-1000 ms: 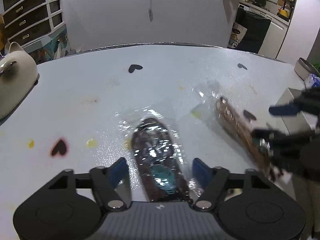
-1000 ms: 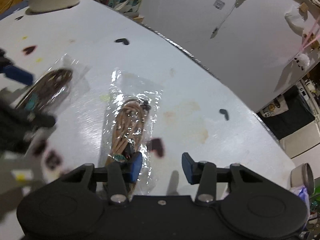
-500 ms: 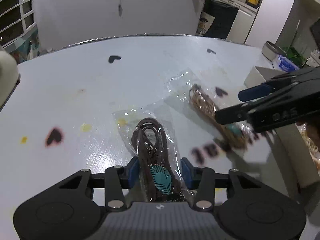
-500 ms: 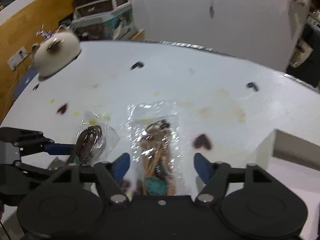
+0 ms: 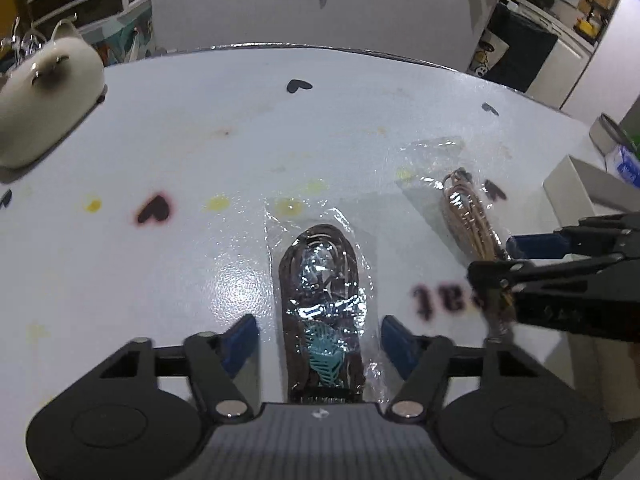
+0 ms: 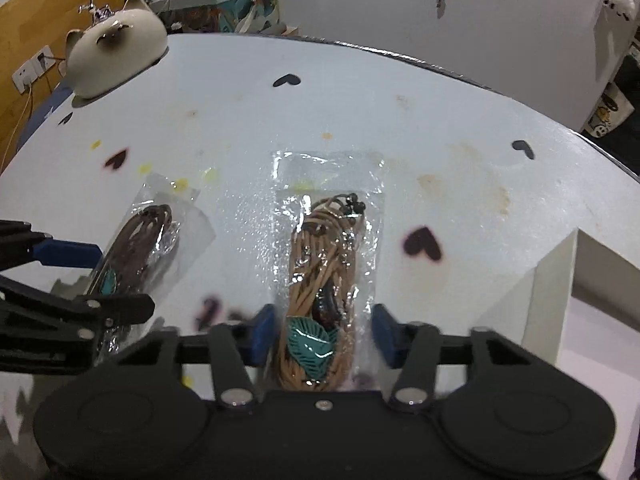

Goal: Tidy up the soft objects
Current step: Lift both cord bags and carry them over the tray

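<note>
A: Around us we note a white table (image 5: 168,264) printed with dark hearts, a cream cat-shaped ornament (image 5: 44,92) far ahead and left of the left gripper (image 5: 318,344), and a white open box (image 6: 560,280) just right of the right gripper (image 6: 322,334). Nothing lies between either gripper and its packet; each gripper's black frame shows at the edge of the other's view.

B: Where do the task's things lie?

A: The brown cord packet (image 5: 320,304) lies flat on the table, lengthwise between the left gripper's blue fingers (image 5: 240,342), its near end under the gripper body. The tan cord packet (image 6: 324,280) lies the same way between the right gripper's fingers (image 6: 262,334).

B: And the jaws?

A: The left jaws are opening, clear gaps on both sides of the brown packet. The right jaws are closing; the pads stand close beside the tan packet's film, but we see no pressing.

B: Materials?

A: Both packets are crinkled, glossy clear film around a long coil of cord, each with a teal leaf-shaped pendant (image 6: 310,342) at the near end.
</note>
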The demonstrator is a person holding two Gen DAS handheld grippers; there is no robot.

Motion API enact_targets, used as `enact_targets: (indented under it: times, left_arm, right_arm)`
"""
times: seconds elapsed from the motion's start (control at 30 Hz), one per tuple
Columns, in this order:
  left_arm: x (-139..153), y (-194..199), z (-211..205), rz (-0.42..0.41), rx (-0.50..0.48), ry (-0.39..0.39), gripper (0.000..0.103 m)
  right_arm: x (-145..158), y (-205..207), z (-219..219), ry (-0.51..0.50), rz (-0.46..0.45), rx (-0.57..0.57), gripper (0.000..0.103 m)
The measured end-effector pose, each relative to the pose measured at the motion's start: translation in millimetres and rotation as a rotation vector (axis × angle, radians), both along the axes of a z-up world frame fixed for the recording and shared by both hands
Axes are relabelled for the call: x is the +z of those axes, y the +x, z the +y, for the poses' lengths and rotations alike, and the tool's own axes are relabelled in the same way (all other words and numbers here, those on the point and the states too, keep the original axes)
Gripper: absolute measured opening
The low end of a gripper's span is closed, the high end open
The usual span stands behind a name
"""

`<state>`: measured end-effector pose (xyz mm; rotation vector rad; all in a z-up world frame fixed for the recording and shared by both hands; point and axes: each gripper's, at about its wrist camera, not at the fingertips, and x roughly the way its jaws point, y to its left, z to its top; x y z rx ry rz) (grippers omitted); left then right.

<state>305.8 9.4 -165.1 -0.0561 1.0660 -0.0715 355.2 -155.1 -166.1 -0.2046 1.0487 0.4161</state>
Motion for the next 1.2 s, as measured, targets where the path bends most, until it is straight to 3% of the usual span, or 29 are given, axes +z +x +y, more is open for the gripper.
enact_targets:
  times: [0.07, 0.27, 0.73, 1.2]
  left_arm:
    - [1, -3, 3, -0.006, 0.012, -0.024, 0.046]
    - [8, -12, 8, -0.036, 0.019, -0.076, 0.036]
    - [66, -48, 0, -0.228, 0.037, -0.12, 0.036]
    - [114, -94, -32, -0.341, 0.025, -0.105, 0.036]
  right_arm:
    - [2, -3, -3, 0.011, -0.005, -0.01, 0.038]
    - [9, -17, -6, 0.019, -0.028, -0.035, 0.027]
    - [66, -67, -16, 0.082, -0.163, -0.072, 0.026]
    - [120, -115, -50, 0.129, -0.311, -0.114, 0.026]
